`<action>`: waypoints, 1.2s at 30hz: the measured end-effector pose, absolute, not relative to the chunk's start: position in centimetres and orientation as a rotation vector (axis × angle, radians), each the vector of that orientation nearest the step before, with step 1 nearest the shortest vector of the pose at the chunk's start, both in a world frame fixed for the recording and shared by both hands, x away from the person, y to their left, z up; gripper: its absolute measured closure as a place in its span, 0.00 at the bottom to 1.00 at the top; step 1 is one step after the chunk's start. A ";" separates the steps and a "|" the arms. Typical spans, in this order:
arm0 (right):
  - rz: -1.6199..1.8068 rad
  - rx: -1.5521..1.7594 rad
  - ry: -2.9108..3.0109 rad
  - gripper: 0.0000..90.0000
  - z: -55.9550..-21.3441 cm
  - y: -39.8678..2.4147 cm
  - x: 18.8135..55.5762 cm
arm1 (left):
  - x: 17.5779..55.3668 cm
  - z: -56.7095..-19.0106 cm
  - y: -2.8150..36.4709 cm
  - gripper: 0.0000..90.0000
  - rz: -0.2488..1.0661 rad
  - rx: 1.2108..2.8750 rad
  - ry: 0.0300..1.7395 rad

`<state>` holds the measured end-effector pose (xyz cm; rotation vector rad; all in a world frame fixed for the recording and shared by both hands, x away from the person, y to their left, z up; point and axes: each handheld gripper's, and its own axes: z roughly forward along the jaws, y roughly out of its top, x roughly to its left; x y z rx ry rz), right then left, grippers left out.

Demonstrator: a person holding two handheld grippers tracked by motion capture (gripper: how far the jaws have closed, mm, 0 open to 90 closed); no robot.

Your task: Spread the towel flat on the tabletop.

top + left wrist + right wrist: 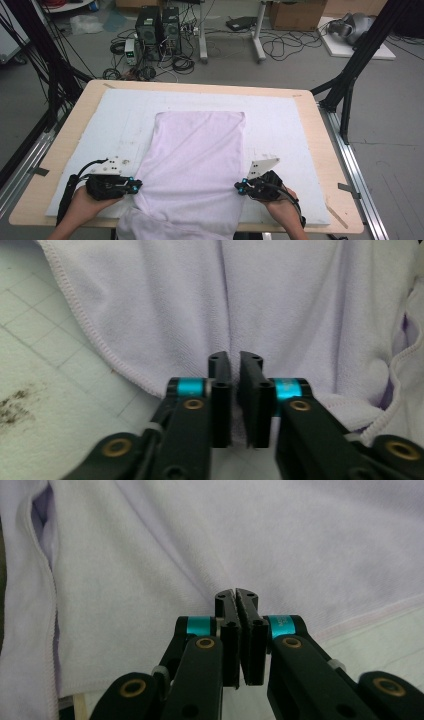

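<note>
The left gripper (234, 371) has its two black jaws drawn almost together, with a thin slit between them; a fold of cloth appears to run up into that slit, so I judge it is pinching the fabric, near the left hem. The right gripper (236, 605) is clamped the same way, its ribbed jaws nearly meeting on a crease of the cloth just inside the right hem. In the high view the left gripper (134, 185) and the right gripper (240, 187) sit at opposite side edges of the cloth, each held in a hand (85, 202) coming in from the near side.

What they hold is a pale lilac terry towel (197, 160), a long rectangle lying flat on a white padded mat (280, 120) that covers a light wooden table (330, 150). Its long axis runs away from the person, from the near table edge toward the far side; the far end is square and smooth, while the near end spills over the table edge in loose folds.

The towel looks light, limp and not slippery: it will sag and crease wherever it is unsupported. The stitched side hems (82, 320) or the corners seem the firmest places to grip, and matched holds on both sides should keep it level.
</note>
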<state>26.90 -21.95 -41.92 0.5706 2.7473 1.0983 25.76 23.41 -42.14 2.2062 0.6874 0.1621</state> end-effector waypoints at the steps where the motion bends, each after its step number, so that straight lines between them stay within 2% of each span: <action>1: 1.106 0.562 2.745 0.96 -41.8 -21.8 26.8 | 25.7 -42.0 23.3 0.69 0.151 2.203 0.680; 2: 1.117 0.549 2.745 0.91 -41.7 -21.7 26.7 | 25.4 -41.9 23.0 0.66 0.133 2.192 0.660; 4: 1.159 0.559 2.740 0.73 -41.9 -21.5 26.4 | 24.9 -41.8 22.4 0.60 0.129 2.204 0.640; 7: 1.157 0.548 2.774 0.59 -42.7 -21.1 25.7 | 24.6 -42.2 21.9 0.54 0.113 2.230 0.631; 8: 1.141 0.544 2.791 0.59 -43.1 -20.8 25.5 | 24.4 -43.2 21.4 0.55 0.124 2.312 0.628; 10: 1.075 0.517 2.810 0.64 -43.8 -20.5 25.4 | 24.3 -43.4 21.6 0.70 0.111 2.285 0.612; 11: 1.098 0.505 2.796 0.80 -43.8 -20.5 25.3 | 24.4 -43.2 21.7 0.86 0.107 2.288 0.615; 12: 1.109 0.501 2.824 0.93 -43.7 -20.6 25.6 | 24.5 -43.1 21.7 0.90 0.109 2.289 0.614; 15: 1.052 0.509 2.818 0.95 -42.9 -20.5 26.1 | 24.8 -42.0 22.2 0.93 0.145 2.224 0.629; 20: 1.070 0.538 2.661 0.96 -38.5 -21.9 27.7 | 26.4 -38.6 23.1 0.93 0.254 2.094 0.641; 23: 1.038 0.540 2.599 0.96 -36.0 -22.2 29.7 | 28.1 -37.9 22.9 0.93 0.267 2.068 0.650; 26: 0.995 0.573 2.591 0.96 -35.9 -22.0 32.0 | 30.8 -39.0 22.2 0.93 0.269 2.094 0.700; 28: 0.960 0.623 2.627 0.95 -37.2 -21.6 33.5 | 32.2 -40.4 21.7 0.92 0.252 2.148 0.734; 30: 0.955 0.659 2.671 0.94 -38.9 -21.5 34.3 | 32.9 -41.5 21.6 0.85 0.237 2.175 0.778; 31: 0.944 0.677 2.696 0.92 -39.6 -21.5 34.5 | 32.9 -41.7 21.8 0.77 0.220 2.175 0.797; 32: 0.941 0.726 2.710 0.83 -40.1 -21.8 34.5 | 32.7 -41.8 22.1 0.72 0.215 2.173 0.792; 36: 1.074 0.732 2.611 0.73 -39.8 -23.3 33.0 | 31.1 -40.7 23.1 0.57 0.239 2.157 0.782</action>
